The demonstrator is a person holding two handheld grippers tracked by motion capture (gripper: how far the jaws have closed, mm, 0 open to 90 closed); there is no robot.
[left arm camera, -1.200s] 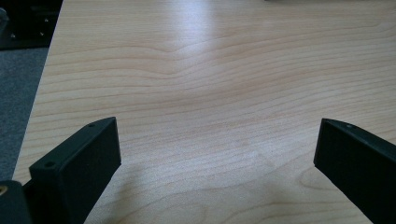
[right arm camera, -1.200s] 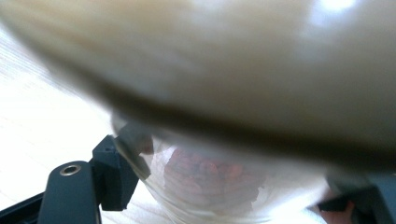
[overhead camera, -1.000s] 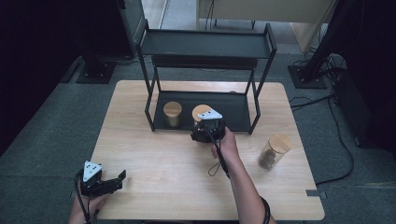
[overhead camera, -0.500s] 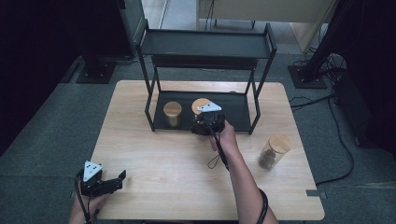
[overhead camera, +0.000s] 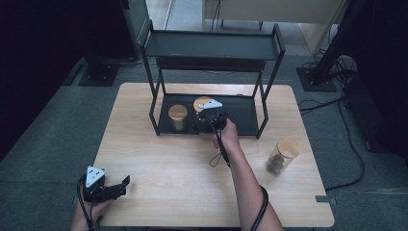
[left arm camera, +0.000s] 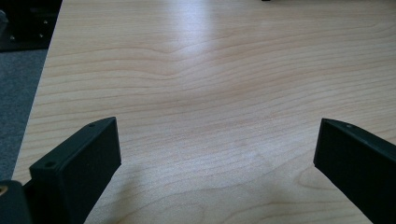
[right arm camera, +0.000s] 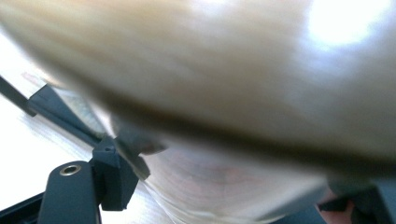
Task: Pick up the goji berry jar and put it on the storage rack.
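Observation:
My right gripper (overhead camera: pixel 207 119) is shut on a glass jar with a wooden lid (overhead camera: pixel 199 103), at the front of the black rack's lower shelf (overhead camera: pixel 243 111). In the right gripper view the jar (right arm camera: pixel 224 182) is very close and blurred, and a black jaw stands on each side of it. A second wooden-lidded jar (overhead camera: pixel 177 117) stands on the same shelf, just to the left. My left gripper (overhead camera: pixel 123 186) rests near the table's front left corner. It is open, with bare wood between its jaws (left arm camera: pixel 217 154).
A third jar (overhead camera: pixel 281 155) with dark contents stands on the table at the right. The rack has a top shelf (overhead camera: pixel 211 45) on four thin posts. The right gripper's cable (overhead camera: pixel 219 151) trails along the forearm. Grey carpet and cables surround the table (overhead camera: pixel 168 159).
My right gripper has carried the jar away from the person and slightly left, further onto the lower shelf. The left gripper has stayed put.

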